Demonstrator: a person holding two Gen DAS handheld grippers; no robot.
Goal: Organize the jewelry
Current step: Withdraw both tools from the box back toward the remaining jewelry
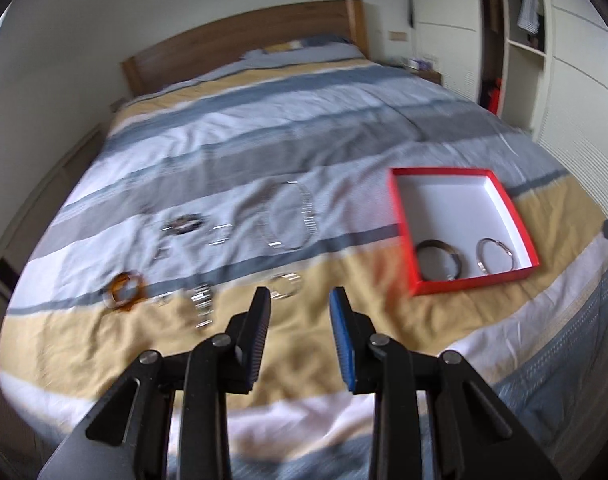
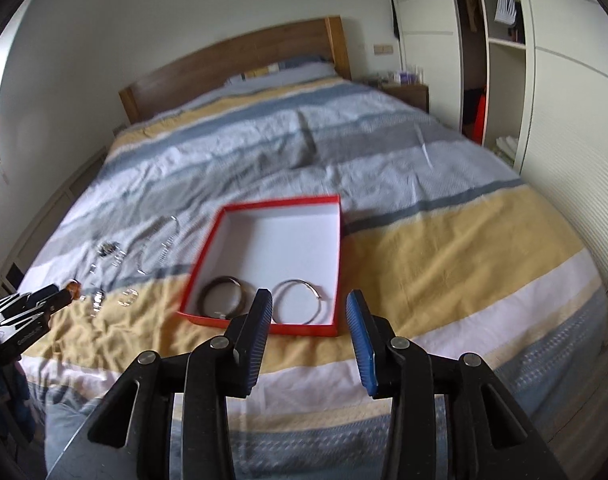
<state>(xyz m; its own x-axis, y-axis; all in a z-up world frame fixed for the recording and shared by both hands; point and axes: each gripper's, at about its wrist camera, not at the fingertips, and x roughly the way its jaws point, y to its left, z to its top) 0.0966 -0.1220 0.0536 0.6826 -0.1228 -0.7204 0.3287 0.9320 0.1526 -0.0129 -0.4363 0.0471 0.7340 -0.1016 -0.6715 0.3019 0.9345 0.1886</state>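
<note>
Bangles [image 2: 223, 297] hug red box's [image 2: 207, 252] near edge.

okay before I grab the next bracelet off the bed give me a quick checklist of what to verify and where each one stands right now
1. Left hand-held gripper open, holding nothing: ok.
2. Right hand-held gripper open, holding nothing: ok.
3. Red box open, with free floor behind the dark bangle and silver bangle: ok.
4. Nearest loose piece, the pale ring bracelet, just ahead of the left fingertips, apart from its neighbours: ok.
5. Amber bracelet separate from the pale piece beside it: cannot tell, blurred.
6. Left view sharp enough to aim: not ok, motion blur.
</note>
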